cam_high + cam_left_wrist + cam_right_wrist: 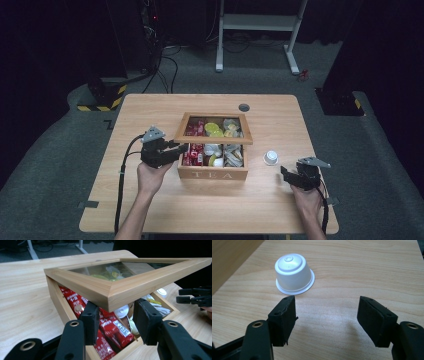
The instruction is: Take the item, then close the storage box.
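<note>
Tea box [212, 172]: 1, wooden, marked TEA on its front wall, near the middle of the table [150, 107], slightly toward the near edge. Lid [120, 291]: 1, wood frame with a glass pane, raised at a tilt over the box, its front left corner clamped between the pads of the left gripper [116, 322]. Same gripper at the box's left side in the high view [182, 148], held in 1 hand [150, 175].

Inside the box: several compartments, exact count not clear; red packets [110, 327] along the left side, too many and too overlapped to count; white capsules [121, 311] and yellow-wrapped items [215, 129] in the others.

White capsule [293, 273]: 1, upside down on its rim on the bare wood, just right of the box, toward the right edge of the table [270, 157].

Right gripper [327, 315]: released, jaws wide apart, nothing between the pads, capsule just beyond the left pad. Also seen near the right edge, toward the near right corner [286, 175].

Grippers: 2. Hands: 2.

Table: 1, light wood grain, rounded corners, 1 dark round grommet [244, 107] near the far edge.

Room: dark, grey carpet [60, 150], 1 white desk frame [260, 30] beyond the far edge, cables on the floor, 1 yellow-and-black striped base [102, 100] off the far left corner.
</note>
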